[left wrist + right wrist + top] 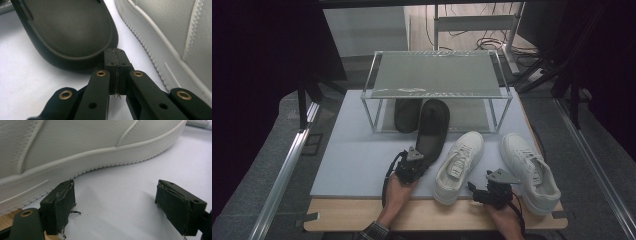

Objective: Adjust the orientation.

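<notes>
The black clog point(433, 127) lies on the grey mat point(357, 160), its toe pushed in under the glass-topped rack point(437, 75) and its heel toward me. My left tongs point(114, 53) are shut tight with nothing between them, tips set against the rim of the heel, so I judge I am nudging rather than holding. It looks like moulded foam: light, a bit springy, matte enough not to slip. To lift it I would pinch the heel wall or the side rim, where the material is thin enough to fit between the pads; the rounded toe would squirm away.

Just beside it lies a white sneaker point(459, 165), its ridged sole point(140, 37) close by my left tongs. That one should be heavier and stiffer, best taken at the heel collar. My right tongs point(115, 205) stand wide open over the mat, holding nothing, the left pad close to that sneaker's sole point(105, 162). A second white sneaker point(529, 170) sits to the right of my right hand point(507, 215).

Under the rack, the other black clog point(407, 115) is already in. The top shelf is bare.
</notes>
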